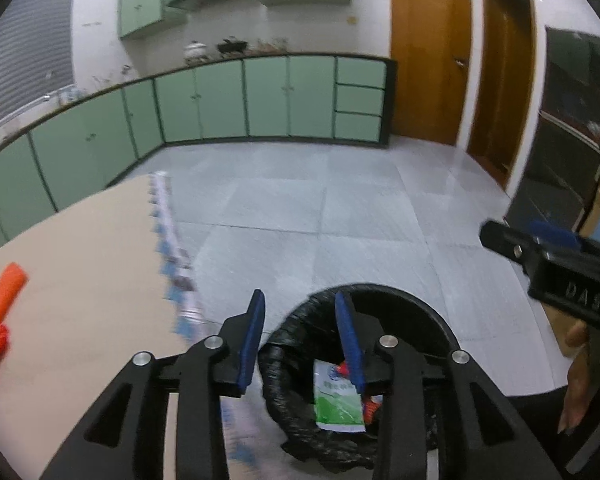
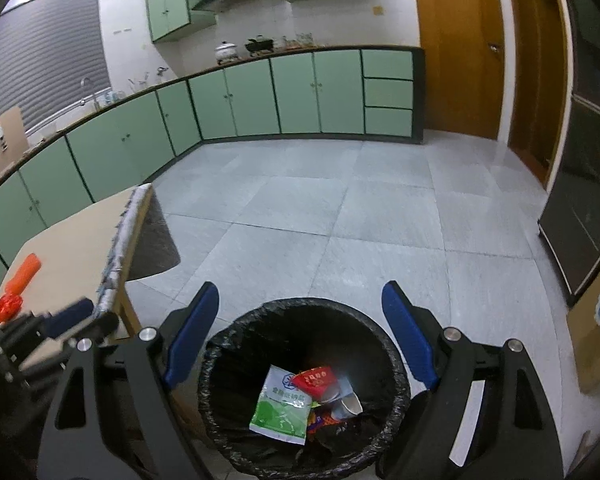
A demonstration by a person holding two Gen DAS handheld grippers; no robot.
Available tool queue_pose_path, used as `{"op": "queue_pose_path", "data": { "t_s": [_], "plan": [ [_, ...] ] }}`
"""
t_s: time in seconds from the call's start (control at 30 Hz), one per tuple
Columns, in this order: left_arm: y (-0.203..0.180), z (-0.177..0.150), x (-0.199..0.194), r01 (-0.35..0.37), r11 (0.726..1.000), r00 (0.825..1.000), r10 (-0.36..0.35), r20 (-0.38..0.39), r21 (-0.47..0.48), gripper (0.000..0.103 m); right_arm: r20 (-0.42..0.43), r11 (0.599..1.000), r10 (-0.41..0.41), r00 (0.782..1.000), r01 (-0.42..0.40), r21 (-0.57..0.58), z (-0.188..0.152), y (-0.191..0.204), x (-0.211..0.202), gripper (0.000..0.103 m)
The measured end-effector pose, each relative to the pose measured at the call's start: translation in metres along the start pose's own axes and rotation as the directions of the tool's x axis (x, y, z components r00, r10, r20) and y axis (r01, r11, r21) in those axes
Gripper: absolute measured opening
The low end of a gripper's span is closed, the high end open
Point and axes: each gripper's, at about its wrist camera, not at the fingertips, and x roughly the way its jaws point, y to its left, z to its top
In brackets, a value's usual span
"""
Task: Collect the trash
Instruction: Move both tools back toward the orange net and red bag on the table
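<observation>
A black-lined trash bin [image 2: 384, 344] stands on the floor beside the table; it also shows in the left wrist view [image 1: 416, 312]. Inside lie a green-and-white packet [image 2: 282, 410], a red packet [image 2: 315, 379] and crumpled wrappers. My right gripper [image 2: 300, 340] is open and empty, right above the bin. My left gripper [image 1: 300, 336] is open and empty, over the bin's left rim by the table edge. An orange-red plastic bottle [image 1: 2, 304] lies on the table's left side; it also shows in the right wrist view [image 2: 16, 290].
The beige table [image 1: 92, 264] has a patterned cloth strip [image 1: 172, 248] along its right edge. Green cabinets [image 2: 260, 96] line the back wall. Wooden doors [image 2: 460, 48] stand at the right. A dark cabinet [image 2: 588, 200] is at the far right.
</observation>
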Motion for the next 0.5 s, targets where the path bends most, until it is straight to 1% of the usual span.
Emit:
{"op": "queue_pose_path", "data": {
  "t_s": [0.17, 0.33, 0.5],
  "plan": [
    [0.026, 0.003, -0.023, -0.042, 0.998, 0.998, 0.043, 0.036, -0.042, 0.039, 0.009, 0.999, 0.03, 1.0, -0.029, -0.039, 0.005, 0.025, -0.012, 0.081],
    [0.047, -0.002, -0.046, -0.071, 0.995, 0.995, 0.076, 0.061, -0.076, 0.039, 0.016, 0.994, 0.069, 0.997, -0.068, -0.082, 0.007, 0.055, -0.024, 0.081],
    [0.075, -0.009, -0.069, -0.118, 0.987, 0.989, 0.126, 0.076, -0.106, 0.039, 0.018, 0.986, 0.11, 0.994, -0.107, -0.127, 0.009, 0.089, -0.032, 0.081]
  ]
}}
